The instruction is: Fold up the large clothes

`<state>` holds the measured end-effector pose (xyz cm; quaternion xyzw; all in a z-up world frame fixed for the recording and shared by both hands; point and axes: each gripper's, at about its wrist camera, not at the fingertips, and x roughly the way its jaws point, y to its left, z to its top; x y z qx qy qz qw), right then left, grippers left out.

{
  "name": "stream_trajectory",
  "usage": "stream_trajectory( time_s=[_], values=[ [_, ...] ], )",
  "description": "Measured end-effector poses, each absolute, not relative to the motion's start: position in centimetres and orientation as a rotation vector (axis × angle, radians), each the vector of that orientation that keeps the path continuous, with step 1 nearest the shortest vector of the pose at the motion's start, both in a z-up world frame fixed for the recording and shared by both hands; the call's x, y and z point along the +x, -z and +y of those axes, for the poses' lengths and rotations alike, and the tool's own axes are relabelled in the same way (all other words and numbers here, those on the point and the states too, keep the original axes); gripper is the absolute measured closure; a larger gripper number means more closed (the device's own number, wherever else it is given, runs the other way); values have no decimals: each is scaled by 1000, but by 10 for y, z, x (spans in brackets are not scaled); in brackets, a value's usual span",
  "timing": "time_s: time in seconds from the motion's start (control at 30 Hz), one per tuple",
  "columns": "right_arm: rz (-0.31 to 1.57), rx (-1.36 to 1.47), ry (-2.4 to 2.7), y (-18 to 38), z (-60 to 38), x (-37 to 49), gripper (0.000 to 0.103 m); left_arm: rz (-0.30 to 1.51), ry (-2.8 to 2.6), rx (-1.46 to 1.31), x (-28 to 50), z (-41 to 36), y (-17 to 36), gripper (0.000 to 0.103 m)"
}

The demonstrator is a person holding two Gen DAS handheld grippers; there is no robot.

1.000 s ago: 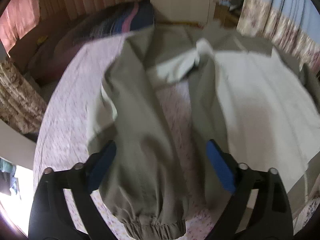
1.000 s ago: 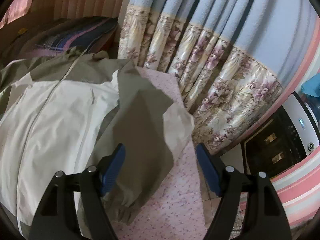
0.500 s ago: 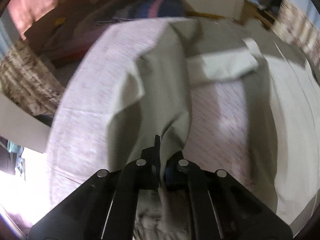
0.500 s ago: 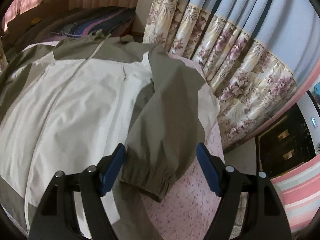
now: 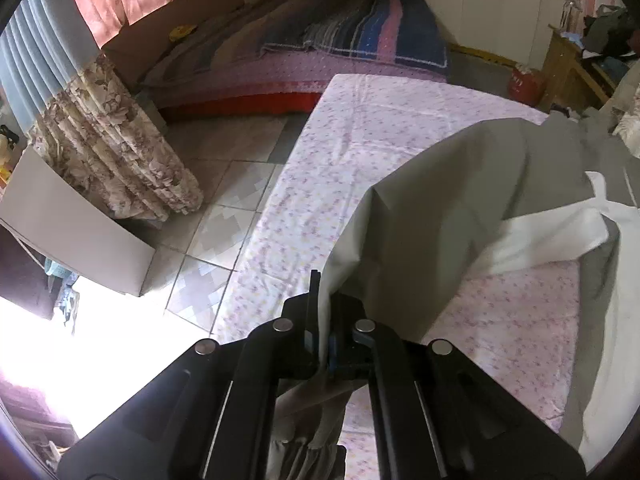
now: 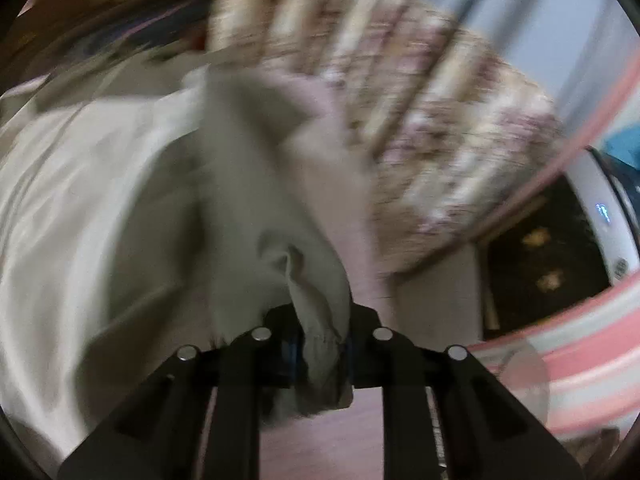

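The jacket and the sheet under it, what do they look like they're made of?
Jacket: looks like a thin woven synthetic shell, olive with cream panels, matte with a faint sheen; it creases sharply and has a gathered elastic cuff. Hedged, as fibre can't be told.
Sheet: probably light cotton or a blend, matte, pale pink with a small floral print and soft wrinkles.

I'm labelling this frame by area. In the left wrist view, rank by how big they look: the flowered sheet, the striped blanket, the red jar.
1. flowered sheet
2. striped blanket, though it lies farther back, so it may look smaller than it is
3. red jar
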<state>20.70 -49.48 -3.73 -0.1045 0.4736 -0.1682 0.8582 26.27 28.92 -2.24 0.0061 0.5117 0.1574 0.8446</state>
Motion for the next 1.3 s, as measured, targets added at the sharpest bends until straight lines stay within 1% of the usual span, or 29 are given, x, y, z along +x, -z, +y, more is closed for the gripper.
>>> stream_trajectory(
  time_s=[0.13, 0.2, 0.27, 0.37, 0.4, 0.43, 0.47, 0.53, 0.57, 0.63, 0.7, 0.83, 1.0, 1.1, 1.13, 1.2, 1.23, 1.3],
  values=[
    [932, -264, 592, -6, -568, 227, 90, 1087, -349, -6, 274, 306, 16, 101],
    [926, -213, 663, -22, -610, 243, 90, 1094, -356, 0, 278, 308, 13, 101],
    [928, -223, 748, -28, -643, 259, 90, 1103, -364, 7, 283, 308, 11, 101],
    [955, -296, 888, -22, -683, 284, 90, 1111, -371, -25, 288, 312, 8, 101],
    [931, -295, 923, -25, -693, 289, 90, 1116, -369, -51, 289, 315, 7, 101],
    [888, -264, 939, -32, -700, 288, 90, 1123, -368, -84, 290, 318, 6, 101],
    [807, -165, 931, -48, -707, 285, 90, 1129, -363, -111, 290, 321, 4, 101],
    [745, -46, 912, -65, -717, 280, 90, 1140, -355, -147, 293, 327, 1, 101],
    [763, -15, 909, -66, -724, 283, 90, 1151, -352, -157, 294, 326, 0, 102],
    [860, -13, 912, -54, -734, 301, 90, 1180, -329, -186, 296, 317, 0, 103],
    [907, -1, 911, -41, -739, 310, 90, 1201, -260, -243, 296, 304, -2, 103],
    [926, 14, 859, -21, -734, 321, 90, 1218, 8, -399, 302, 248, -20, 103],
    [928, -7, 802, -12, -717, 335, 90, 1203, 256, -547, 342, 168, -49, 103],
    [904, 13, 760, -14, -707, 341, 89, 1201, 358, -537, 378, 99, -60, 103],
    [900, 9, 749, -15, -703, 343, 89, 1217, 403, -519, 396, 61, -59, 103],
    [893, -10, 743, -17, -696, 345, 89, 1231, 444, -454, 414, 11, -56, 103],
    [890, -18, 738, -19, -693, 346, 89, 1242, 479, -402, 426, -32, -51, 103],
    [880, -24, 732, -23, -689, 347, 89, 1272, 555, -368, 438, -89, -38, 103]
  ],
)
